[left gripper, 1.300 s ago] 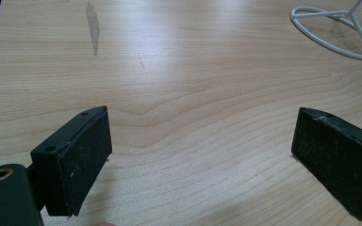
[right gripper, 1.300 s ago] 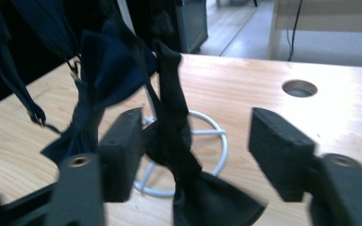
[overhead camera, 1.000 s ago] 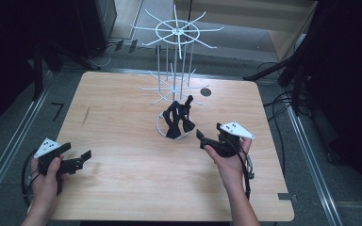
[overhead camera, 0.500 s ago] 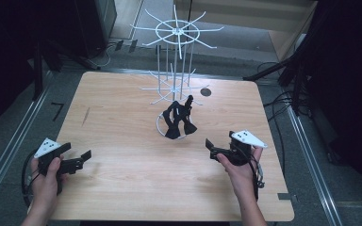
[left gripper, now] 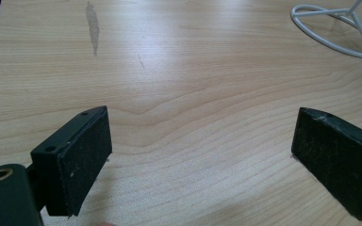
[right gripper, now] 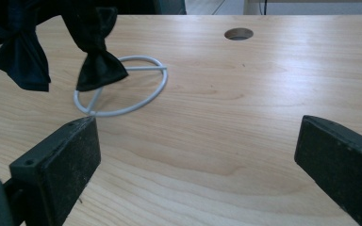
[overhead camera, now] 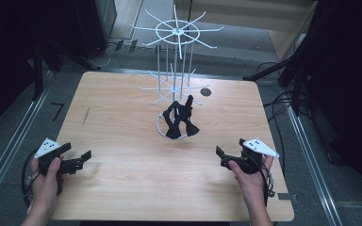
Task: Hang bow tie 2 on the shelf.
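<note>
Black bow ties (right gripper: pixel 99 70) (hanging) over white ring (right gripper: pixel 122 84)

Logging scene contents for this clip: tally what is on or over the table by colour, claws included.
White: 1, the wire rack
Black cloth: 1 bundle of bows hanging on the rack; how many bows cannot be told
Black claws: 2, left claw and right claw, both open and empty
Total: 4
</note>
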{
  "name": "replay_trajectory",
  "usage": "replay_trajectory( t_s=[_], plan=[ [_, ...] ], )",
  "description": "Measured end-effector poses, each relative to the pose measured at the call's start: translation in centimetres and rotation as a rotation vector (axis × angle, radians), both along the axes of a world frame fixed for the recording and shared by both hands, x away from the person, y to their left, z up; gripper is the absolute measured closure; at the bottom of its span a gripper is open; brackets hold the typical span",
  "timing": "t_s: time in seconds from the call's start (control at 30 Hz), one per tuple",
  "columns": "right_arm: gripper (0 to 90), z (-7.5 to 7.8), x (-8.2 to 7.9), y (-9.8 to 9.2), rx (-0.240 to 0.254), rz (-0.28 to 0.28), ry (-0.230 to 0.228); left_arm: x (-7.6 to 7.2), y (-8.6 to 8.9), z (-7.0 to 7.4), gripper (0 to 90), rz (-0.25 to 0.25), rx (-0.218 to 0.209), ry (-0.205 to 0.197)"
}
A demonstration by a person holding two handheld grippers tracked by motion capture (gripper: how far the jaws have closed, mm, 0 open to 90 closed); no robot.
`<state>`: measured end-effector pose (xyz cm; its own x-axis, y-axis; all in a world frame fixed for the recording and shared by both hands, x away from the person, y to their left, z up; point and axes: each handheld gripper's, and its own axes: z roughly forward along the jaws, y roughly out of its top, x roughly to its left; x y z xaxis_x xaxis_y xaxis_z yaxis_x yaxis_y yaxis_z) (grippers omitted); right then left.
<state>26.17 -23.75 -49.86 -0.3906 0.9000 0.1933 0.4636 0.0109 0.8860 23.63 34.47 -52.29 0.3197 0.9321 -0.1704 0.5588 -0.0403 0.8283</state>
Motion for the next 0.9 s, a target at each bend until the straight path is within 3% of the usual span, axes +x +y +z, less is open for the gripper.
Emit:
replay_trajectory(
  t_s=[0.9],
  plan=[
    [1.3,-1.3,-2.4,-4.8,-0.026,-0.075,0.019,0.0,0.0,0.0,6.0,0.001,-0.001,-0.002]
  ],
)
